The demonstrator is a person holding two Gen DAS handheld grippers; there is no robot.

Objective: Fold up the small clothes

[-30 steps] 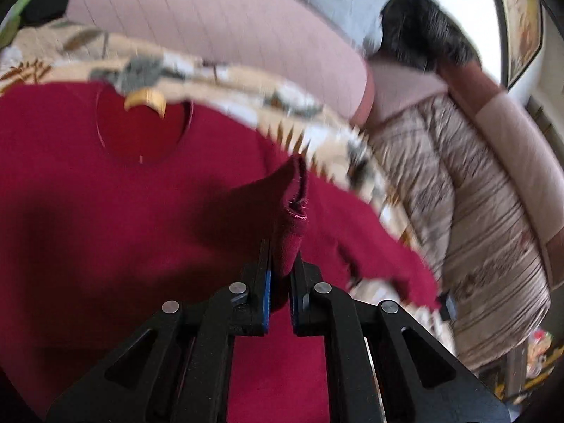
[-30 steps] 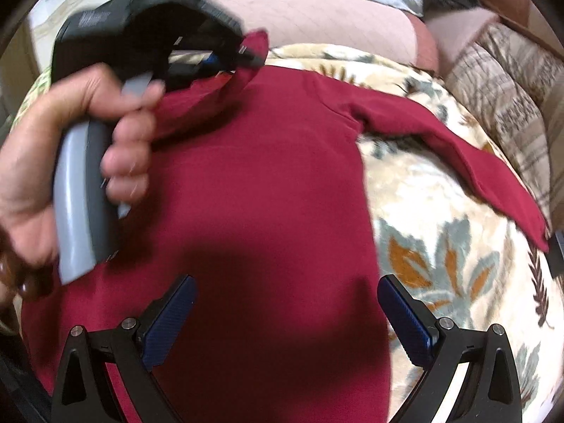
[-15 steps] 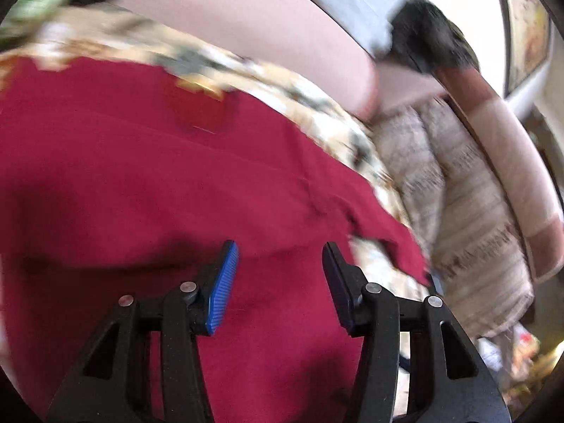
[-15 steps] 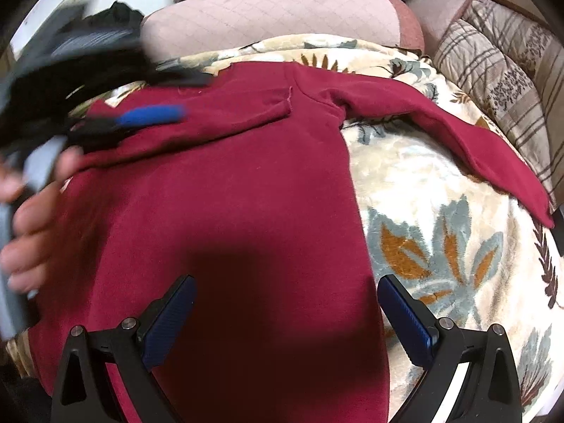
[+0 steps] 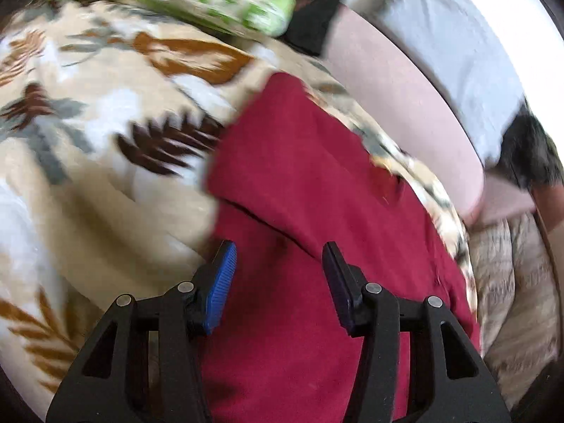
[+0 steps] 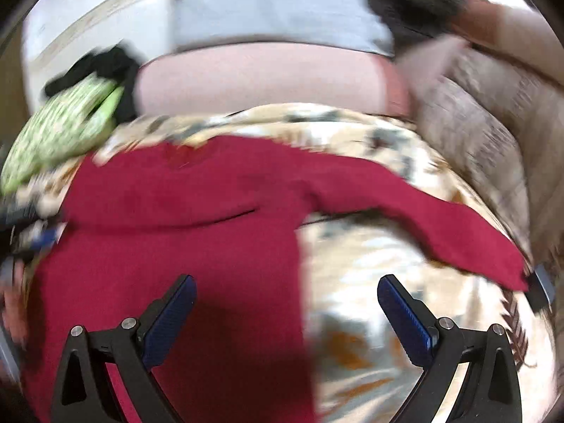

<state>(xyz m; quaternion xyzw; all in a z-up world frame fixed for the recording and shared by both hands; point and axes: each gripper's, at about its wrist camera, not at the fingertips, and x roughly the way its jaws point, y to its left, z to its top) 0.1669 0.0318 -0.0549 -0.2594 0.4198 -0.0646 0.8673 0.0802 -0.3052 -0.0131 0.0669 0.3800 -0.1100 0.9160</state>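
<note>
A red sweater (image 6: 183, 246) lies flat on a leaf-print blanket (image 6: 370, 282), one sleeve folded across its chest. Both tools, left (image 5: 278, 275) and right (image 6: 286, 310), hover released; the outstretched sleeve (image 6: 440, 225) is best pinched at its cuff next.

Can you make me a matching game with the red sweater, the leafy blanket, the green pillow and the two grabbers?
Things:
1. red sweater
2. leafy blanket
3. green pillow
4. left gripper and right gripper

Descriptions:
A. open, holding nothing
B. spread under the sweater
C. one sleeve folded over its body, the other stretched out to the side
D. at the far left edge of the blanket

Pairs: 1-C, 2-B, 3-D, 4-A
</note>
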